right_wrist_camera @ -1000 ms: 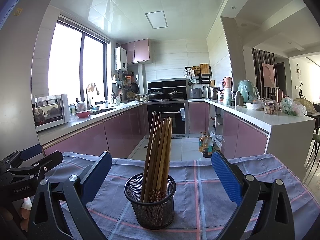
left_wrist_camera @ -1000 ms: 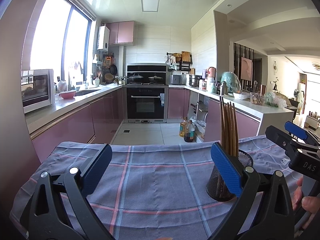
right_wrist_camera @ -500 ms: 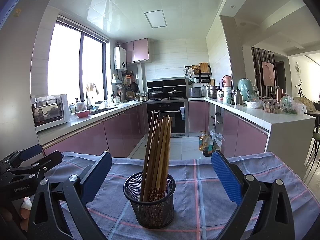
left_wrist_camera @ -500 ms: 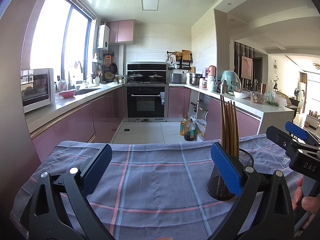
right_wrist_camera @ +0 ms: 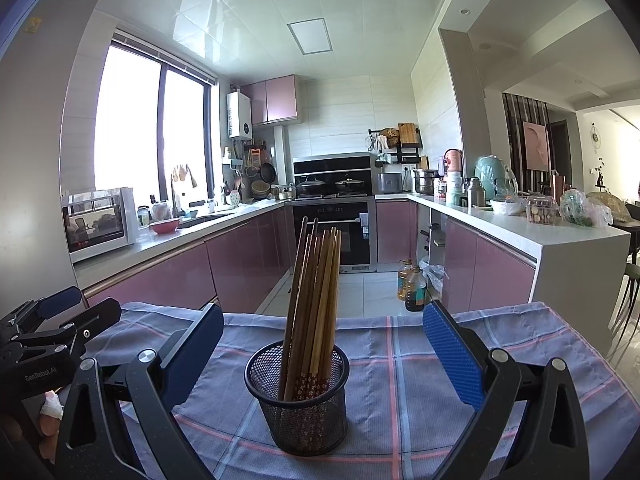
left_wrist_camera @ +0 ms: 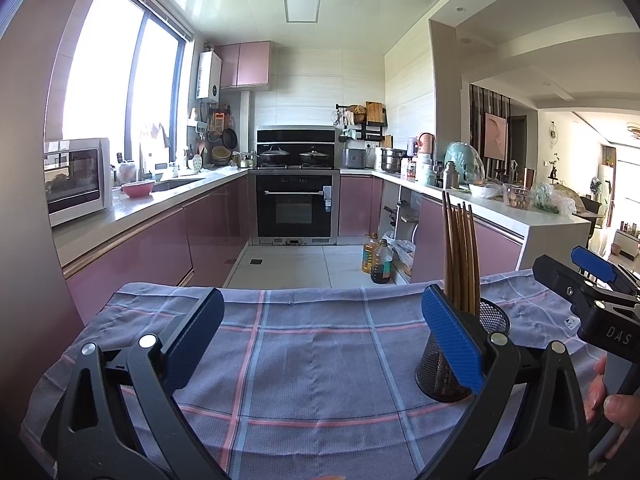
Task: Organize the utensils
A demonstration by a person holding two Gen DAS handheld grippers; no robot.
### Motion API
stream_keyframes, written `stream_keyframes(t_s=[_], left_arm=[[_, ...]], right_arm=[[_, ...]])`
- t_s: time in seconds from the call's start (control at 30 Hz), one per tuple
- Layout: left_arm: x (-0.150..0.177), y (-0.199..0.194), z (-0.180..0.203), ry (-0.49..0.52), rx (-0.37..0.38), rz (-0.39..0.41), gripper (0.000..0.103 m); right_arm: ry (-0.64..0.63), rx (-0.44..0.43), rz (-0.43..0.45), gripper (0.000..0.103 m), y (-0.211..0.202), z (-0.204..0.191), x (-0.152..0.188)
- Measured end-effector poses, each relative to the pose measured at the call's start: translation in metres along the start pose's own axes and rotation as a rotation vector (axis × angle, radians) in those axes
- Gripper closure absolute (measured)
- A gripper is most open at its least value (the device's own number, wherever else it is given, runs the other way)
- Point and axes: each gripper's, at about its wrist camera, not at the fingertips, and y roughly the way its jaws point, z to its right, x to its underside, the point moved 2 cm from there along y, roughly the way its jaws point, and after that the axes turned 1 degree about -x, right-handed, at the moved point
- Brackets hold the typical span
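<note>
A black mesh holder [right_wrist_camera: 297,400] stands upright on the plaid cloth [right_wrist_camera: 400,364], filled with several brown wooden chopsticks [right_wrist_camera: 314,292]. My right gripper [right_wrist_camera: 322,356] is open and empty, its blue pads wide on either side of the holder, slightly behind it. In the left wrist view the holder [left_wrist_camera: 492,320] sits behind the right pad, chopsticks [left_wrist_camera: 460,256] rising above it. My left gripper [left_wrist_camera: 320,340] is open and empty over bare cloth [left_wrist_camera: 320,344], to the left of the holder. Each gripper shows at the other view's edge.
The cloth-covered table ends at a far edge [left_wrist_camera: 320,289] with the kitchen floor beyond. Oil bottles [right_wrist_camera: 412,286] stand on the floor. Pink cabinets and counters run along both sides, an oven [left_wrist_camera: 295,204] at the back.
Both grippers have shifted only slightly; the holder sits a little lower and closer in the right wrist view. Both grippers stay open.
</note>
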Motion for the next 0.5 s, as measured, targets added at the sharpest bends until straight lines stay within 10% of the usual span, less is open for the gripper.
stream_keyframes(t_s=[0.33,0.5], left_arm=[[0.009,-0.004,-0.017,0.003,-0.004,-0.046,0.006],[0.022,0.009,-0.041,-0.001,-0.056,-0.14,0.006]], right_arm=[[0.014,0.008,-0.029,0.006,0.004,0.007,0.003],[0.023,0.151,-0.214,0.006,0.029,0.058,0.029]])
